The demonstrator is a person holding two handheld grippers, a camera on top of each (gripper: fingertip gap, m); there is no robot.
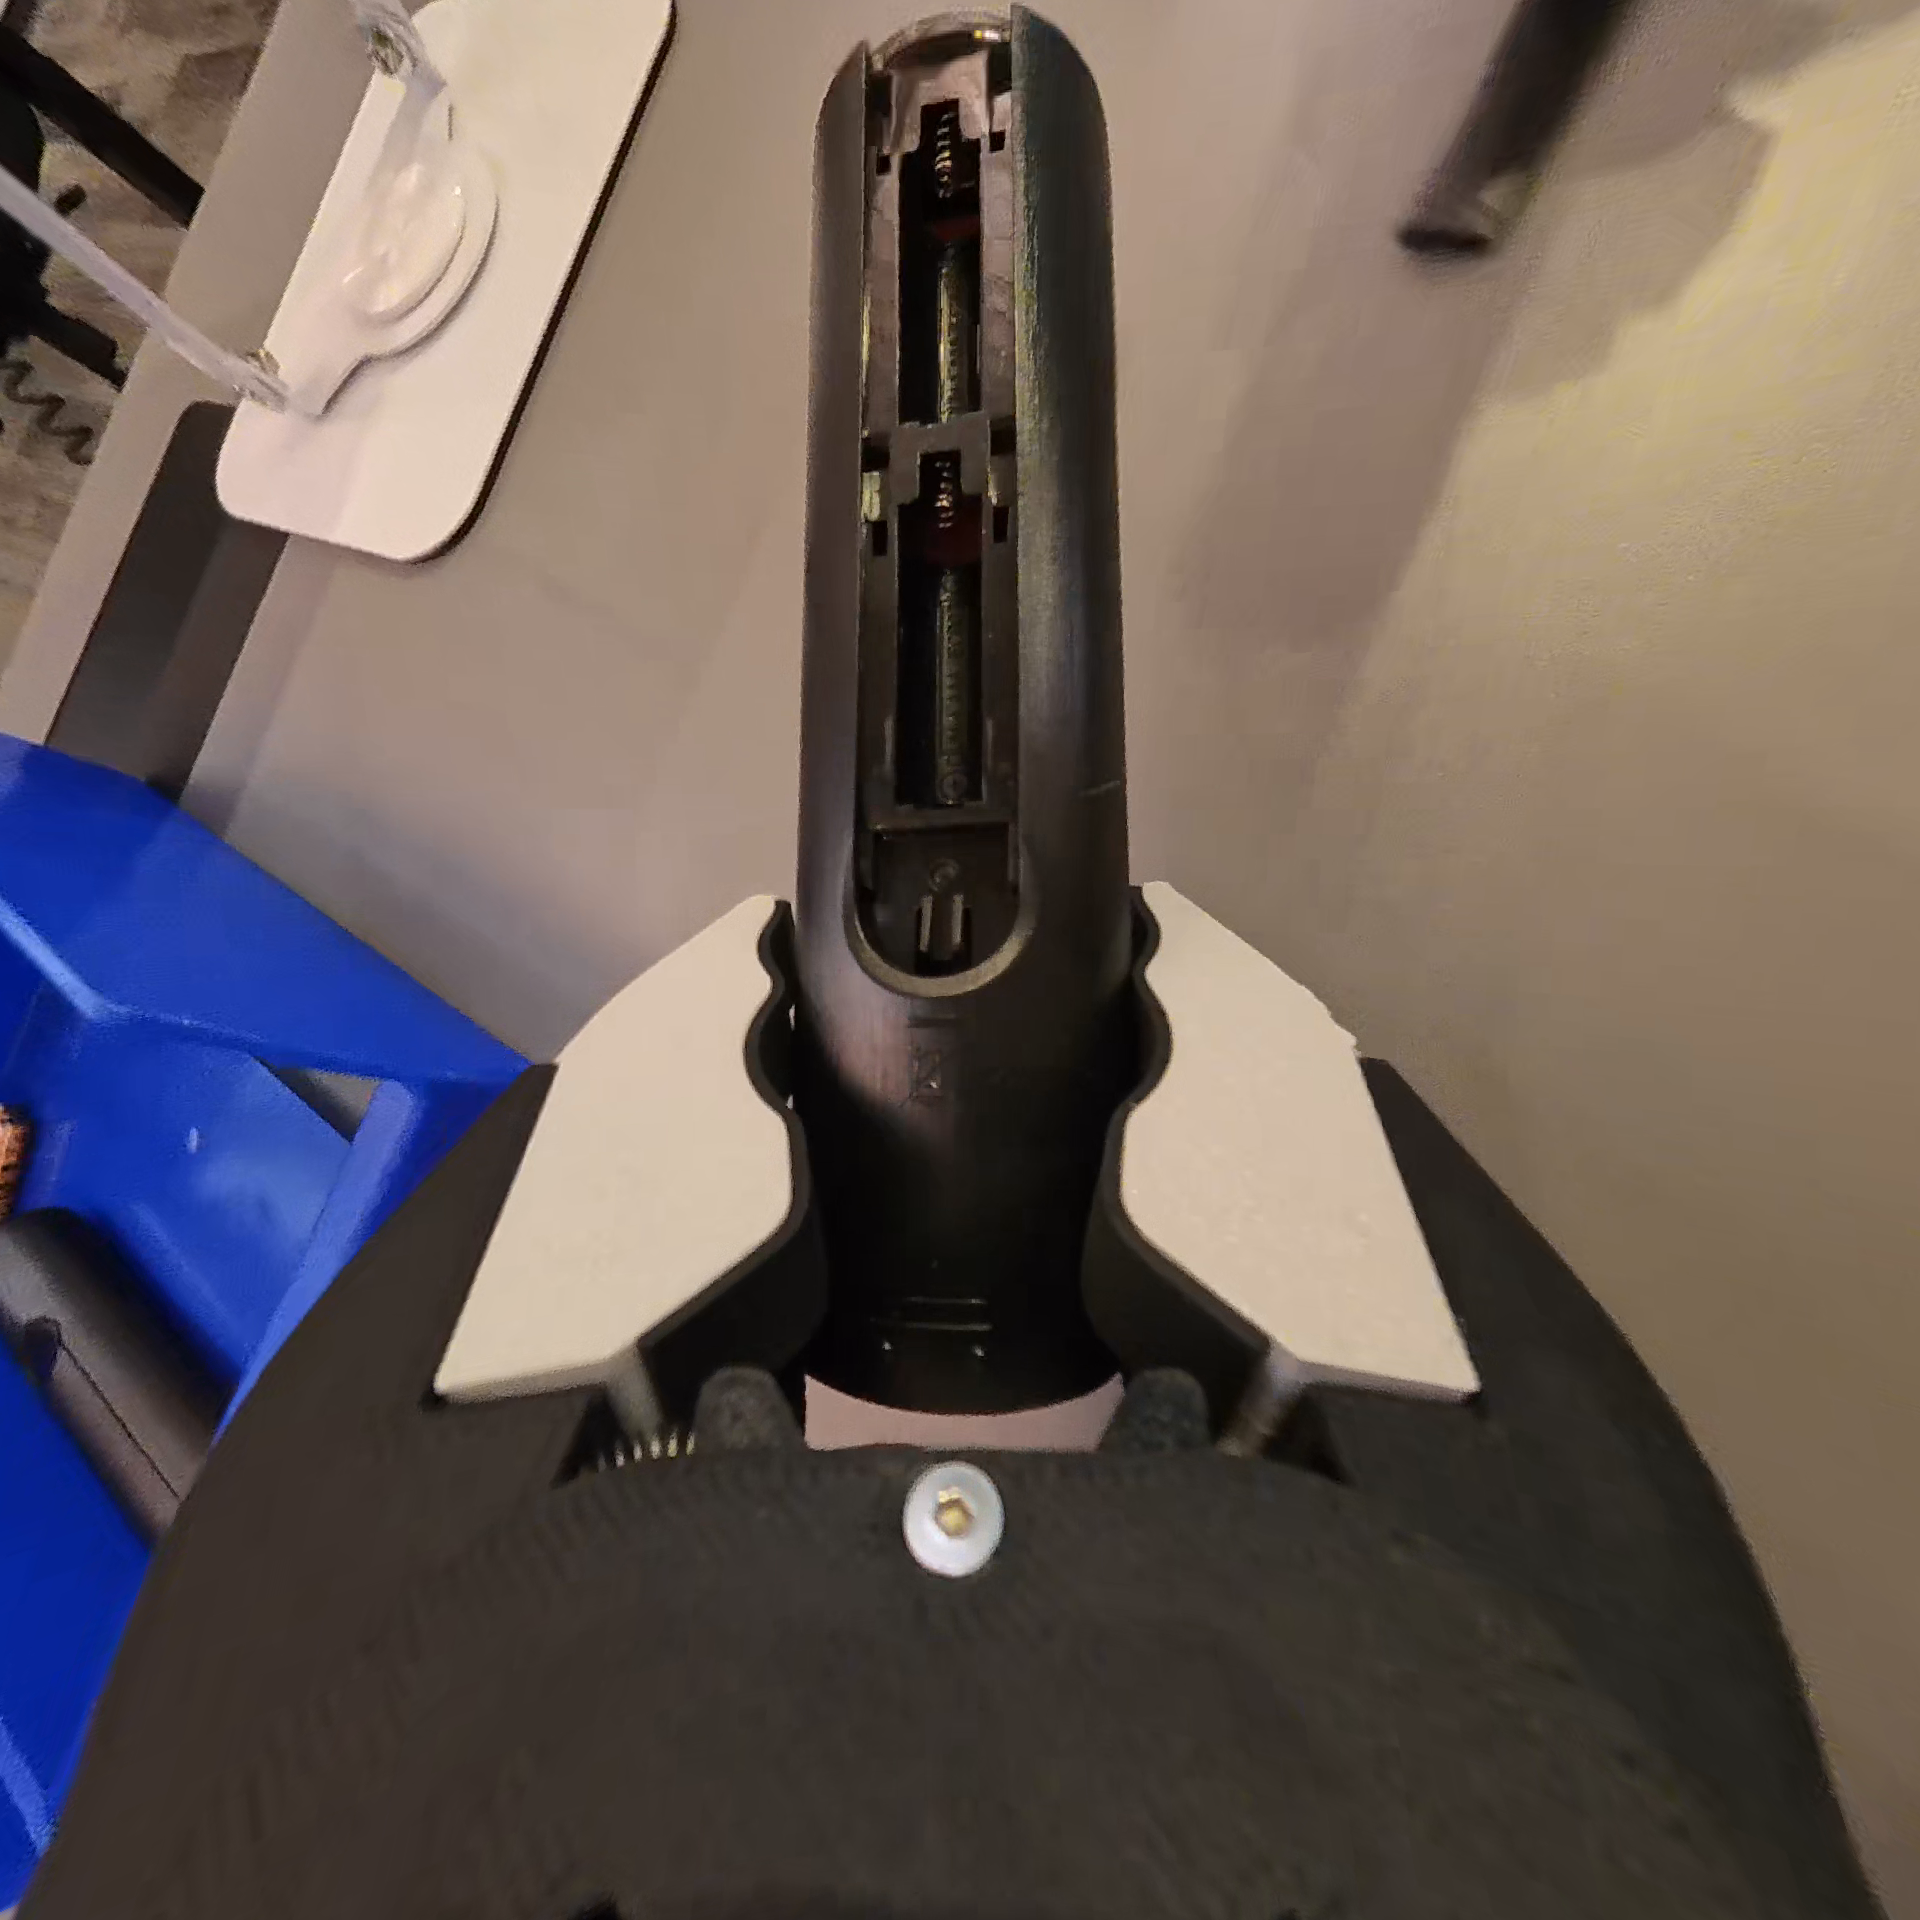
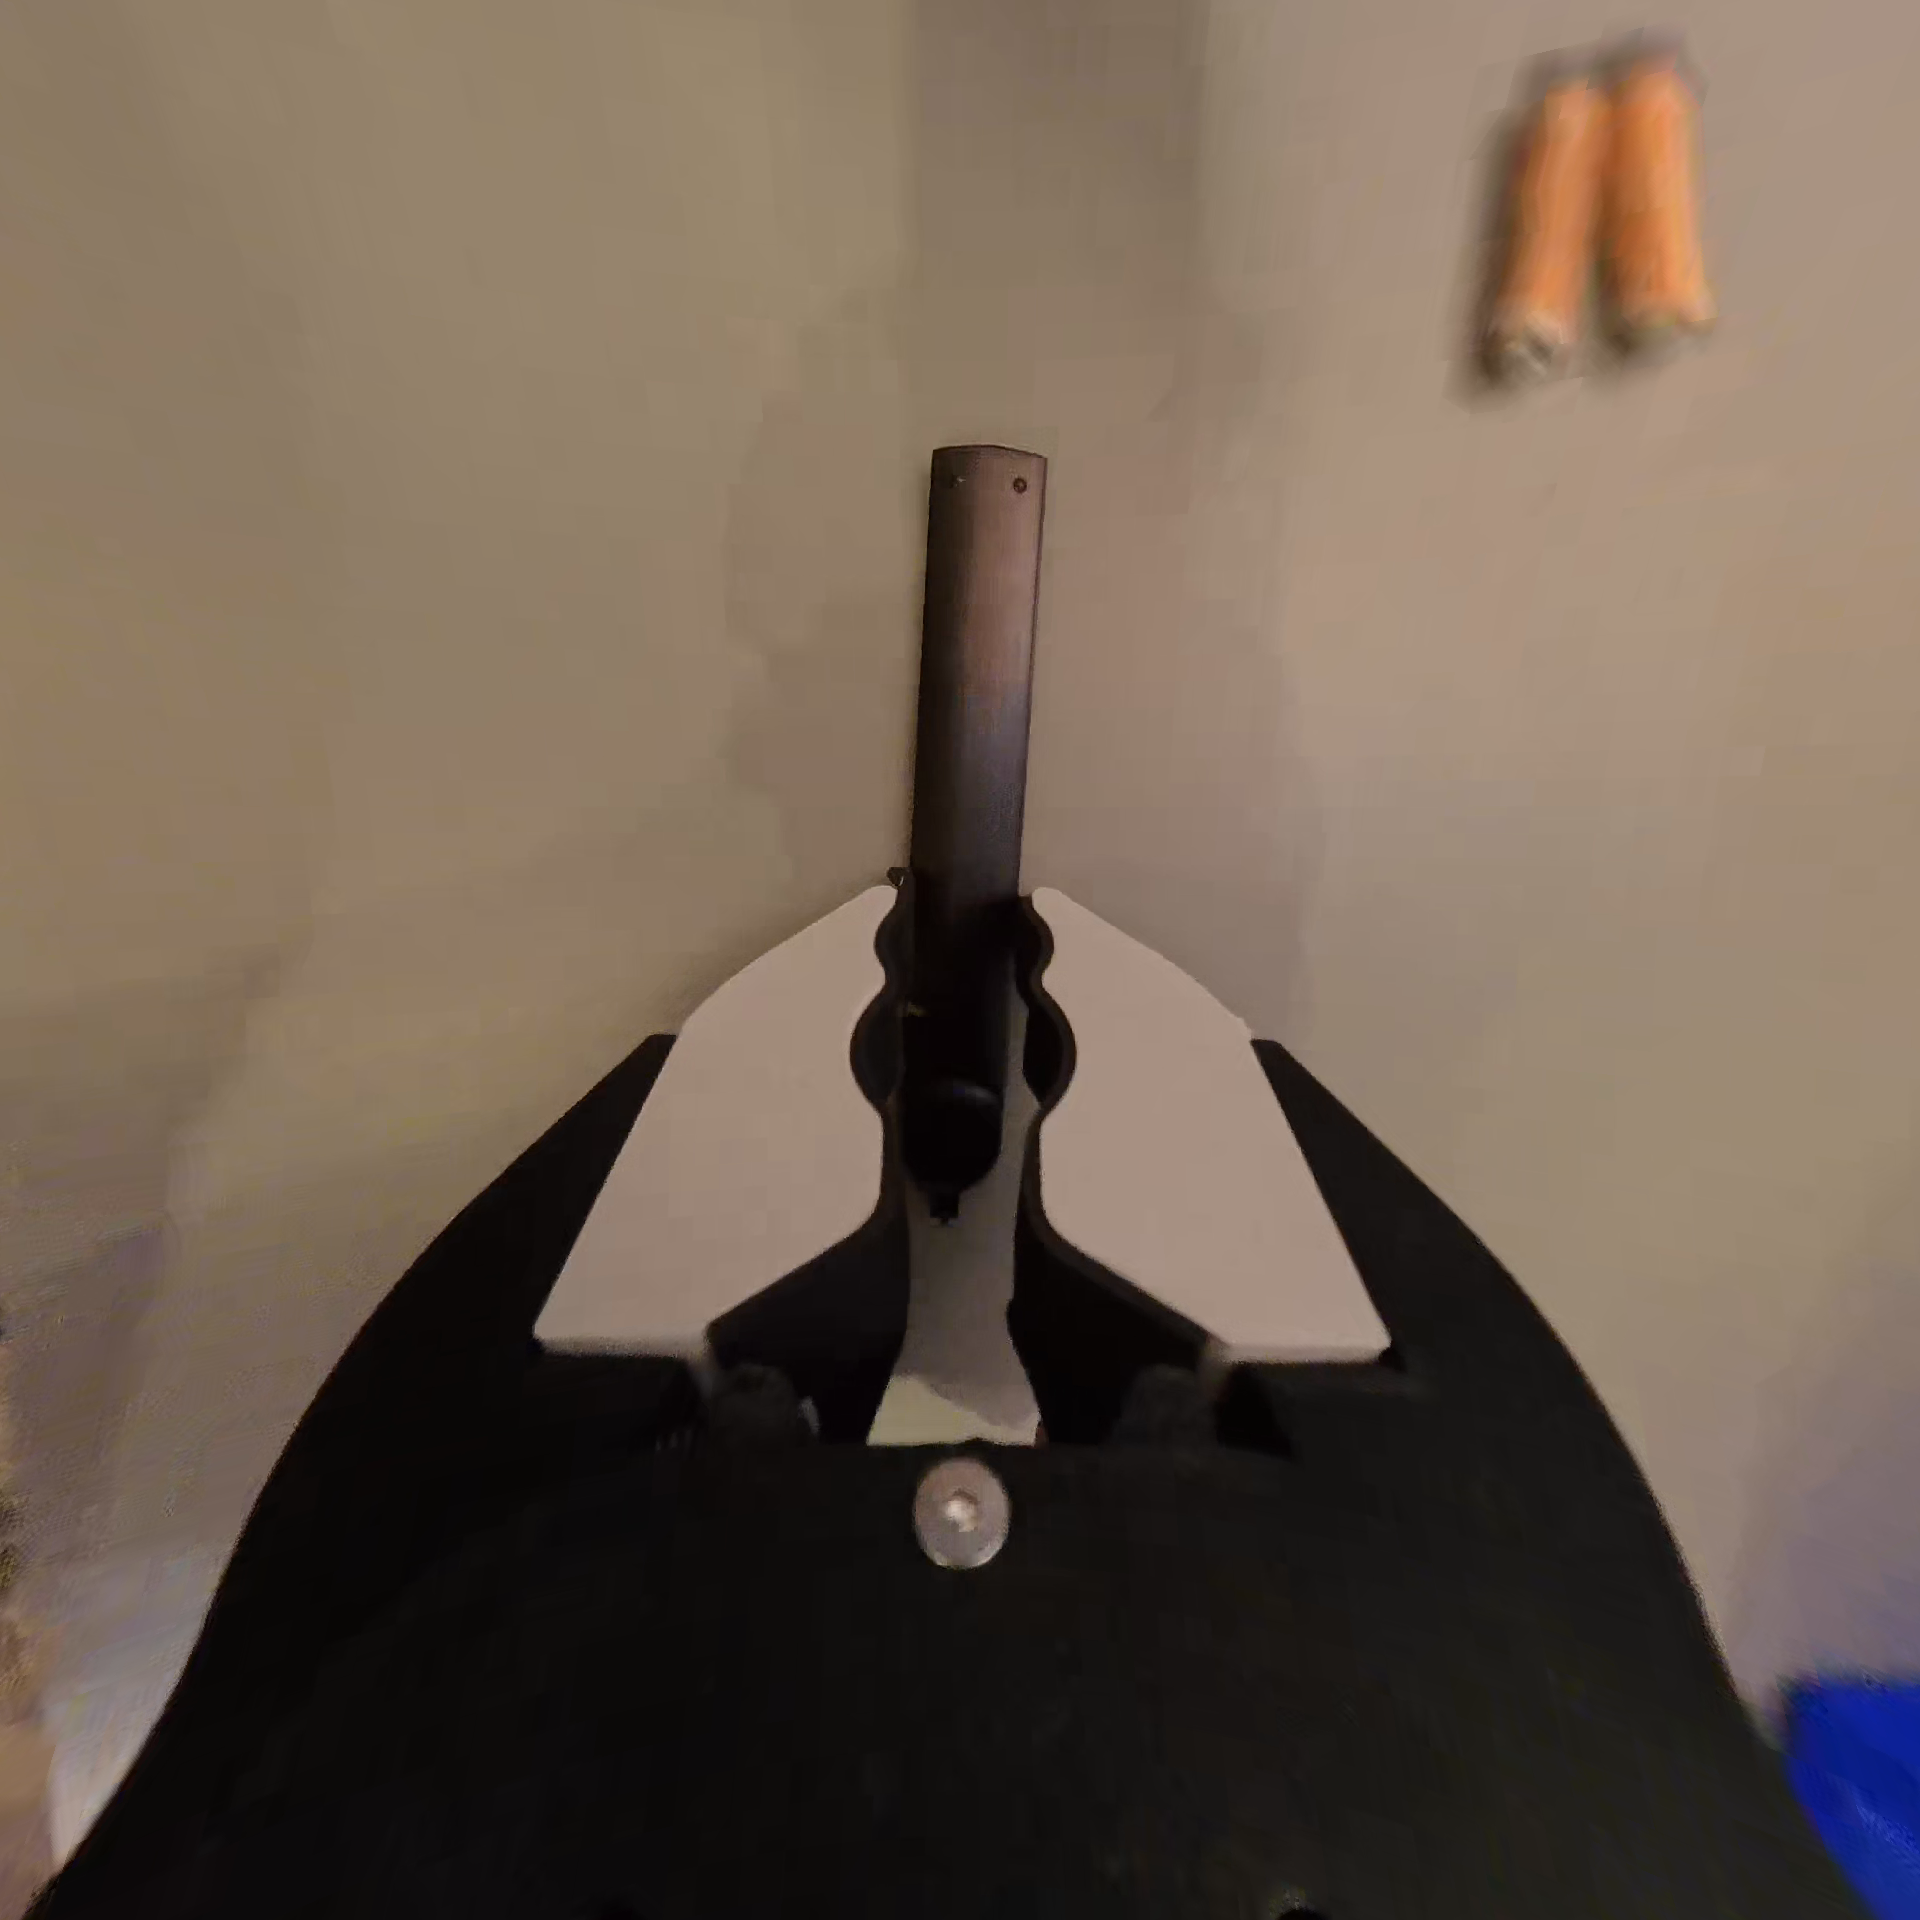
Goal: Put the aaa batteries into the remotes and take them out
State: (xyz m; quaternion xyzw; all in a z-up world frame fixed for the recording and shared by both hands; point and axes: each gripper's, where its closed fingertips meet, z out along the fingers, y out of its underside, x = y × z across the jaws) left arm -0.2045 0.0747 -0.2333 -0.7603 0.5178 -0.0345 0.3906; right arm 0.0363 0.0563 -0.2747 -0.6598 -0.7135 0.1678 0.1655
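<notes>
My left gripper (image 1: 961,997) is shut on a slim black remote (image 1: 1060,623) that points away from me, back side up. Its long battery compartment (image 1: 940,468) is open and shows springs and contacts, with no battery in it. My right gripper (image 2: 961,935) is shut on the narrow black battery cover (image 2: 977,665), which sticks out forward over the table. Two orange AAA batteries (image 2: 1600,208) lie side by side on the table, ahead and to the right of the right gripper; they look blurred.
A blue bin (image 1: 187,1039) stands at the left of the left gripper, and its corner shows in the right wrist view (image 2: 1860,1808). A white board (image 1: 436,343) with a clear plastic piece (image 1: 416,249) lies far left. A dark table leg (image 1: 1496,125) shows far right. My right fingertips sit around 25 cm from my left ones.
</notes>
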